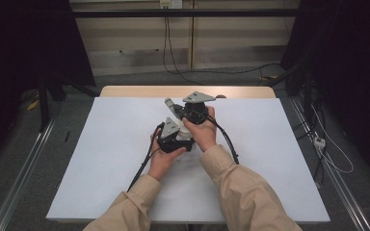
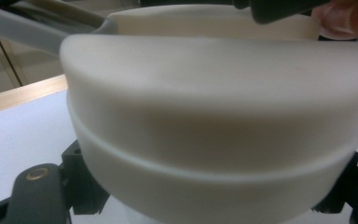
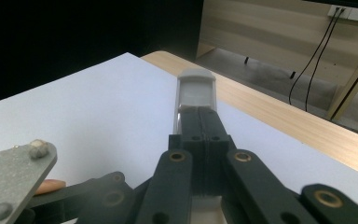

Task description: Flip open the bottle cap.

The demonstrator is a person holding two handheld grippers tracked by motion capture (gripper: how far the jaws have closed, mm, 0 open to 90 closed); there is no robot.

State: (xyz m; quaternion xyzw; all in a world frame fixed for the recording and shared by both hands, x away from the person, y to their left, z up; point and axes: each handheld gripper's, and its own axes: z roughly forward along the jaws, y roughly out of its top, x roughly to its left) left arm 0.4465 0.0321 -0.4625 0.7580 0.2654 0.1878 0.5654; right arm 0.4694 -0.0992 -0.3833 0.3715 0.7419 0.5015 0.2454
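While both claws meet over the middle of the white worktop (image 1: 101, 159), the left claw (image 1: 177, 129) grips a cream, rounded object (image 2: 214, 130); the right claw (image 3: 196, 93) stands closed, empty. Placement seemingly remains undone.

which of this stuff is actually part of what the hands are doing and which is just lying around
In the job:
- left gripper
- right gripper, jaws shut with nothing between them
- cream rounded thing, close in front of the left gripper
- white table under both

Lying about:
- floor cables
- power strip
- wall socket
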